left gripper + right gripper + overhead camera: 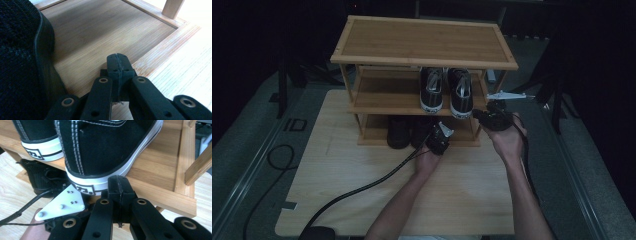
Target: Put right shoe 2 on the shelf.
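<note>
A dark recording lab: shoe rack (422, 47) on a table (362, 200), stands around.

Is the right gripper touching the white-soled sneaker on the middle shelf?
Cannot tell. In the right gripper view the shut right gripper sits against the sneaker's white sole edge, but no clear contact or gap shows.

Dim light is falling on a pale wooden table (362, 190). Grey floor (242, 150) is surrounding the table; black darkness is closing in beyond the table's far side.
</note>
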The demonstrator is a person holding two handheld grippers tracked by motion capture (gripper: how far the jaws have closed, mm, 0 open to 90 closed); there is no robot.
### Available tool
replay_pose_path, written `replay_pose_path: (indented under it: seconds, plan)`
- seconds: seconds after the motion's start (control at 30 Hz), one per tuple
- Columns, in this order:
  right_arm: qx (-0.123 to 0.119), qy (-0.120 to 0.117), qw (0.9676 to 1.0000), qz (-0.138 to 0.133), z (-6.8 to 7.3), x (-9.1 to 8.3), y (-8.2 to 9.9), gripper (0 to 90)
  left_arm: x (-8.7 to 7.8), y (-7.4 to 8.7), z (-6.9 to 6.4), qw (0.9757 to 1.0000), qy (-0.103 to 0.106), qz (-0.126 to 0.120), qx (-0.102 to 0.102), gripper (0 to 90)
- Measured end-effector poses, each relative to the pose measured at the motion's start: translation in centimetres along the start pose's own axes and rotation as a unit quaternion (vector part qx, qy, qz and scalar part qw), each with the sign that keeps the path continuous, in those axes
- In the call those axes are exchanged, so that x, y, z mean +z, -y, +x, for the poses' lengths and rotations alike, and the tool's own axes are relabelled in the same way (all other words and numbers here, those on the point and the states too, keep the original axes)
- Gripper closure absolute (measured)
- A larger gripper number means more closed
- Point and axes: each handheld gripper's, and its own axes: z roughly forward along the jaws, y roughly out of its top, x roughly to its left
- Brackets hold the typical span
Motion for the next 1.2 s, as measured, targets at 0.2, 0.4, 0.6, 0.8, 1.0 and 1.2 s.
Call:
replay_pose_path:
  seconds: [0.2, 0.4, 0.6, 0.8, 1.0, 1.2]
  plan:
    - [0.010, 0.010, 0.9999, 0.001, -0.6, 0.7, -0.3, 90.0, 0.0, 0.0, 0.0, 1.0000, 0.000, 0.000, 0.001, 90.0]
    - [0.029, 0.002, 0.9996, -0.002, -0.9, 1.3, -0.5, 90.0, 0.0, 0.0, 0.0, 1.0000, -0.001, 0.000, 0.001, 90.0]
    - [0.036, 0.005, 0.9993, -0.006, -0.5, 1.8, -0.7, 90.0, 0.0, 0.0, 0.0, 1.0000, 0.000, 0.000, 0.000, 90.0]
    - [0.038, 0.009, 0.9992, -0.007, -0.3, 2.3, -0.9, 90.0, 0.0, 0.0, 0.0, 1.0000, 0.001, 0.000, 0.000, 90.0]
    - [0.023, 0.007, 0.9996, -0.011, 0.5, 1.5, -0.2, 90.0, 0.0, 0.0, 0.0, 1.0000, 0.000, 0.000, 0.000, 90.0]
    - [0.001, -0.004, 0.9998, -0.020, 2.0, 0.4, 0.7, 90.0, 0.0, 0.0, 0.0, 1.0000, -0.004, 0.000, -0.001, 90.0]
